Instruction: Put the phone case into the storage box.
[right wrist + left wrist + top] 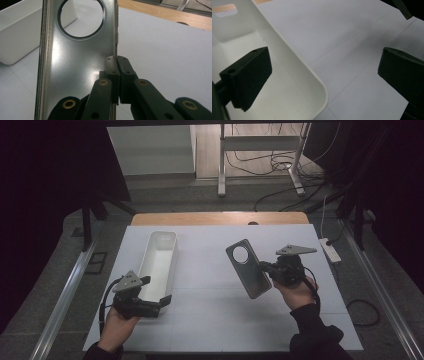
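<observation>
One round hole pierces the flat, speckled grey metal plate.

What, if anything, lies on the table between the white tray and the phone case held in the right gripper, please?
Nothing: in the high view, only bare white table lies between the white tray and the phone case pinched in the right gripper.

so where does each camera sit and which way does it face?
High view: above the person's side, looking forward and down at the white table; both forearms and tools show.
Left gripper view: rides the left tool, open jaws straddling the long white plastic bin's wall.
Right gripper view: rides the right tool, shut on the silver metal phone back plate.
Shared: bin and plate in high view too.
</observation>
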Tool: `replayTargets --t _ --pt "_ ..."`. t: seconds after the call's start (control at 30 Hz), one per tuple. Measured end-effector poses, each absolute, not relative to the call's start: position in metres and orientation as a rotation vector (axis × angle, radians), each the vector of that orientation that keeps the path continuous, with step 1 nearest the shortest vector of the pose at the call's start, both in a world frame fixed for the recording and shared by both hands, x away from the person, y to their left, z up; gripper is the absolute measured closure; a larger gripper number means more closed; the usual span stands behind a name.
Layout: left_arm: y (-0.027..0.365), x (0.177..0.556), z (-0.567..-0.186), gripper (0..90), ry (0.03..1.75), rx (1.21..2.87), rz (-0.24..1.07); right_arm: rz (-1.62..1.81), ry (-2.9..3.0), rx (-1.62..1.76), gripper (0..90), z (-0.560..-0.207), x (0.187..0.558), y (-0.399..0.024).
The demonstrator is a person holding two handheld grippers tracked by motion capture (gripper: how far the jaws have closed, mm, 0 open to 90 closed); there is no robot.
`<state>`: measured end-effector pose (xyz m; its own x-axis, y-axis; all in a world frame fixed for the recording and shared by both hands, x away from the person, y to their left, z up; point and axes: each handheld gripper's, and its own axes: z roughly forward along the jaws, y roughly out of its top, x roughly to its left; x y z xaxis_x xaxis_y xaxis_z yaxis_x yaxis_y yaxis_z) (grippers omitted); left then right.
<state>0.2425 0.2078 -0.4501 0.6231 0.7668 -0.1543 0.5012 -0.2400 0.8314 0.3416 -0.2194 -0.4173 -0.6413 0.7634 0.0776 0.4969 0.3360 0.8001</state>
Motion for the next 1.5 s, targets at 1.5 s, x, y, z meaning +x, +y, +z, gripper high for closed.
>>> replayTargets --t 1.5 --pt "0.138 0.300 -0.436 0.0 0.896 1.915 0.256 1.258 2.306 1.053 88.4 -0.411 0.345 -0.179"
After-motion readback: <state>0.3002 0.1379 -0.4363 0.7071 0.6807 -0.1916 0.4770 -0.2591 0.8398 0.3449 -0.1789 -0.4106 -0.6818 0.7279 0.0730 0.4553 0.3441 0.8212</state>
